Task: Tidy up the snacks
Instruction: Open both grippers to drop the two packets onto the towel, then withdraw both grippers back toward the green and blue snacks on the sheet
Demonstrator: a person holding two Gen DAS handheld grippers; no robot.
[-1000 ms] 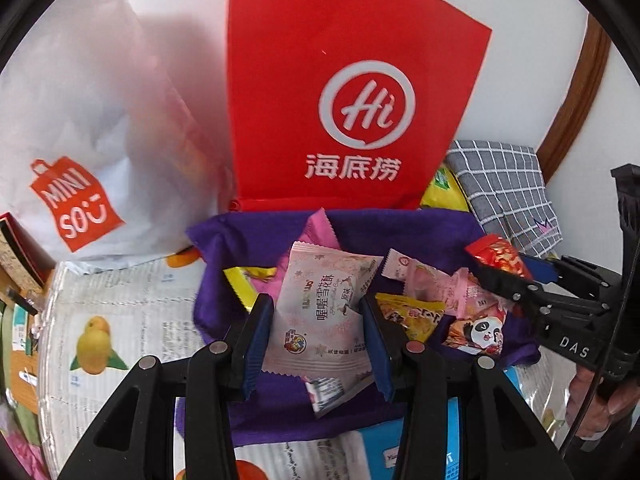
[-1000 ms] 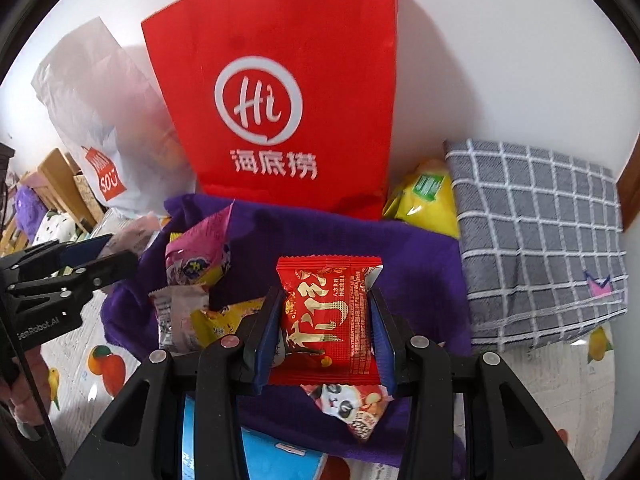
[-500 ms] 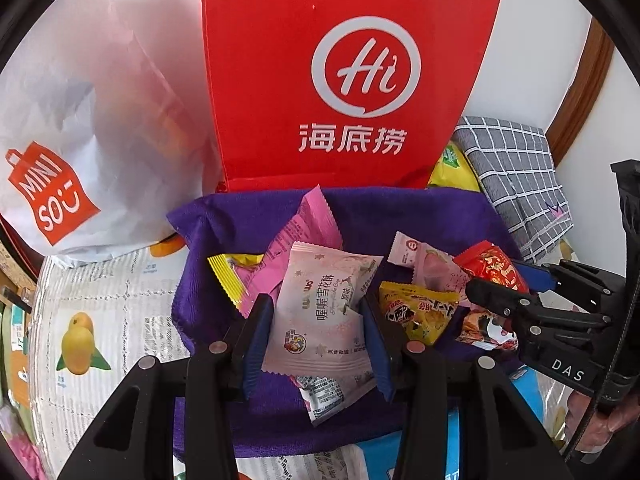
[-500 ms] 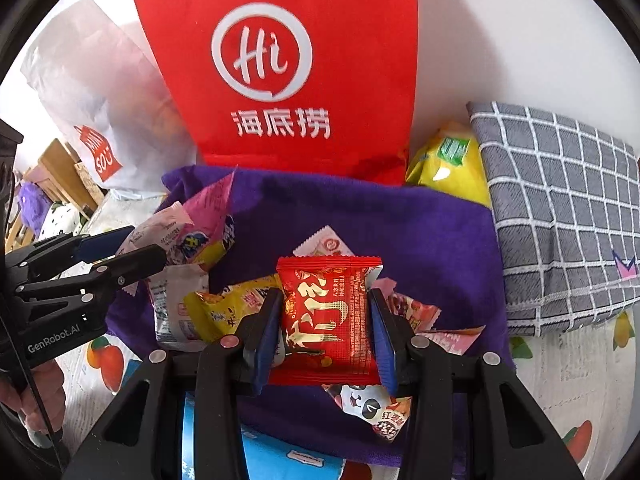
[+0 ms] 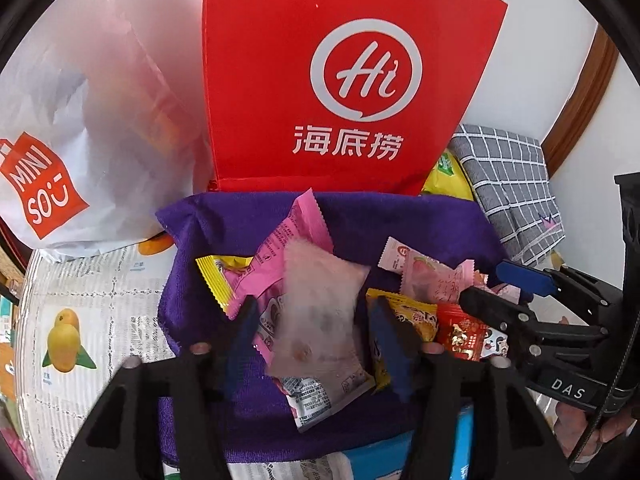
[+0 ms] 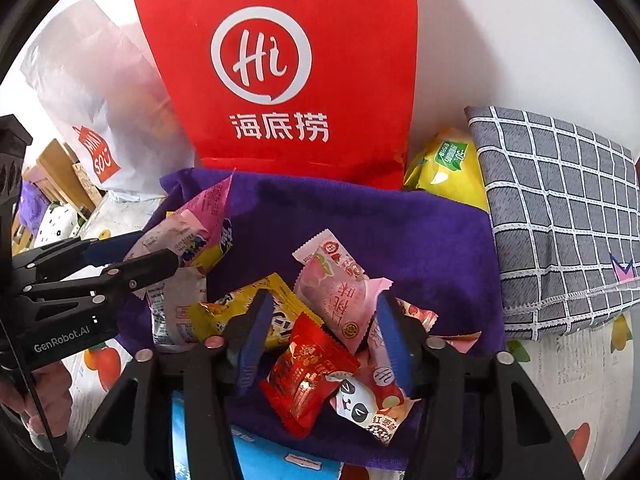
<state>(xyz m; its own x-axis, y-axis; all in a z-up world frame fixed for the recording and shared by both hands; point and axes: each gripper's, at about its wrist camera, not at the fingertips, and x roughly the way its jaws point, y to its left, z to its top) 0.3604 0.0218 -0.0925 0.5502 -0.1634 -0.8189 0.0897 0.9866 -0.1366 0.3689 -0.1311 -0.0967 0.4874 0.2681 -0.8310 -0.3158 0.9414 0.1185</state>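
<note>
My left gripper (image 5: 316, 336) hangs over a purple cloth (image 5: 240, 220) strewn with snack packets, its jaws opening. A pale pink packet (image 5: 320, 304), blurred, drops between the blue pads (image 5: 245, 332) without touching them. My right gripper (image 6: 325, 338) hangs over the same purple cloth (image 6: 400, 232), its jaws also opening. A red packet (image 6: 308, 376) lies tilted on the pile below them, free of the pads (image 6: 394, 344). Each gripper shows in the other view: the right gripper (image 5: 508, 296) and the left gripper (image 6: 132, 260).
A red paper bag (image 5: 280, 80) stands upright behind the cloth, with a white Miniso bag (image 5: 60, 120) on its left. A yellow pack (image 6: 444, 168) and a grey checked cloth (image 6: 560, 208) lie at the right. A fruit-print sheet (image 5: 80, 320) covers the table.
Both grippers have opened. The pale pink packet has slipped out of the left jaws and is falling. The red packet has dropped from the right jaws onto the pile.
</note>
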